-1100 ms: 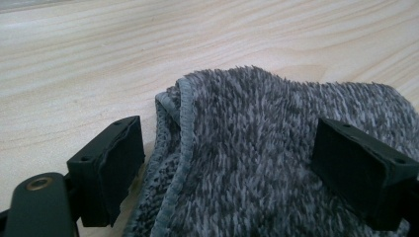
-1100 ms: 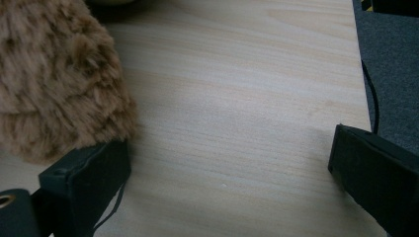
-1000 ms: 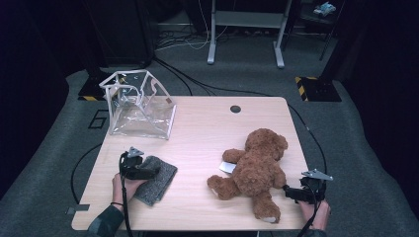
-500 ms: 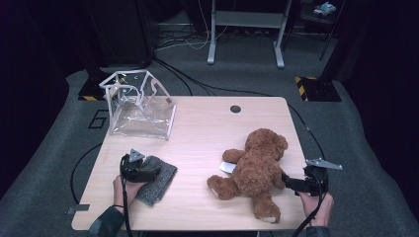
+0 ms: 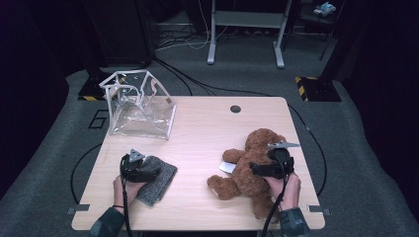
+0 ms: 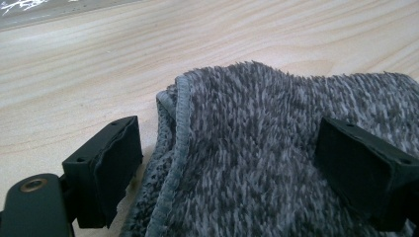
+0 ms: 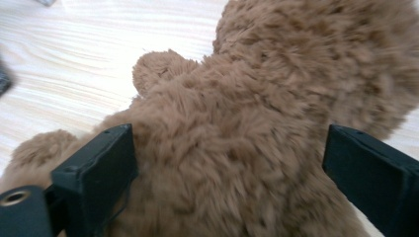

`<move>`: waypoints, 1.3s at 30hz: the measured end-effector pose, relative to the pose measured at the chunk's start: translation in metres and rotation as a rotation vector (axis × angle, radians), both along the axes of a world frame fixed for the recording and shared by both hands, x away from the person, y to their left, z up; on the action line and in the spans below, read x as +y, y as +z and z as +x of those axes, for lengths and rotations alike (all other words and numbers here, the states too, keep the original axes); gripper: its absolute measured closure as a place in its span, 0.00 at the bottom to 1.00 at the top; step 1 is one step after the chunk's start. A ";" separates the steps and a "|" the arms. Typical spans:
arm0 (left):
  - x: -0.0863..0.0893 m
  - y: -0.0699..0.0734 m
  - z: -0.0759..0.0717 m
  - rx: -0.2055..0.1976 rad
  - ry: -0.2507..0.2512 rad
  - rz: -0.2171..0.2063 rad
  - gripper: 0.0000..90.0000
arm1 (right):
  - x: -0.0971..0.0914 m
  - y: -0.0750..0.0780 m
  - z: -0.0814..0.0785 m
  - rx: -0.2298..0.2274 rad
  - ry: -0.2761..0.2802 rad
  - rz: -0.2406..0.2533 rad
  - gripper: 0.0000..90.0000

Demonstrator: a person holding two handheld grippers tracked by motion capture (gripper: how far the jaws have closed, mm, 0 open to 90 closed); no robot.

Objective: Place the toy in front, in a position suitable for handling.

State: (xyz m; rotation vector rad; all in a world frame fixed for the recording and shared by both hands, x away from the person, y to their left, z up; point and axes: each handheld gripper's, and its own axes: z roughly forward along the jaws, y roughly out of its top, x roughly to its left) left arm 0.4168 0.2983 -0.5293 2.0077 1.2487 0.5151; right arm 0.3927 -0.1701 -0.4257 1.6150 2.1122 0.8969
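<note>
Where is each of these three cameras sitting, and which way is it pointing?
High view: fixed above the person's side of the table, looking forward and down; both forearms, the left gripper and the right gripper show.
Left gripper view: rides on the left gripper, looking along its open jaws at a grey cloth.
Right gripper view: rides on the right gripper, looking along its jaws, which straddle a brown teddy bear.
Shared: the cloth and the bear also lie in the high view.
</note>
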 end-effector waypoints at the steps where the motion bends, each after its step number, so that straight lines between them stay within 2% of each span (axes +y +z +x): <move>1: 0.000 0.000 0.000 0.000 -0.001 0.001 0.12 | 0.000 -0.002 0.003 0.001 0.006 0.001 0.10; 4: 0.000 0.000 0.000 0.000 0.000 0.000 0.12 | 0.002 -0.006 0.008 0.033 0.003 0.007 0.17; 8: 0.000 0.000 0.000 -0.002 0.001 0.001 0.12 | 0.005 -0.012 0.009 0.068 -0.005 -0.012 0.30; 12: 0.000 0.000 0.000 -0.006 0.003 0.000 0.12 | 0.005 -0.016 0.010 0.086 -0.002 0.003 0.47; 15: 0.000 0.000 0.000 -0.002 0.001 0.000 0.12 | 0.004 -0.018 0.010 0.073 0.008 0.010 0.59; 18: 0.000 0.000 0.000 -0.001 -0.001 0.000 0.12 | 0.002 -0.017 0.009 0.036 0.027 0.020 0.71; 20: 0.000 0.000 0.000 -0.001 -0.001 0.000 0.12 | 0.000 -0.015 0.009 0.014 0.040 0.036 0.76; 25: 0.000 0.000 0.000 -0.001 -0.001 -0.001 0.12 | -0.005 -0.006 0.012 -0.037 0.089 0.058 0.83; 29: 0.000 0.000 0.000 -0.001 -0.001 -0.001 0.13 | -0.007 0.004 0.015 -0.068 0.103 0.085 0.89; 35: 0.000 0.000 0.000 -0.002 -0.001 -0.002 0.13 | -0.003 0.017 0.022 -0.089 0.142 0.080 0.93; 36: 0.000 0.000 0.000 -0.001 -0.001 -0.001 0.12 | -0.002 0.018 0.023 -0.092 0.162 0.077 0.93; 39: 0.000 0.000 0.000 -0.002 -0.001 -0.002 0.13 | 0.002 0.021 0.027 -0.099 0.177 0.094 0.94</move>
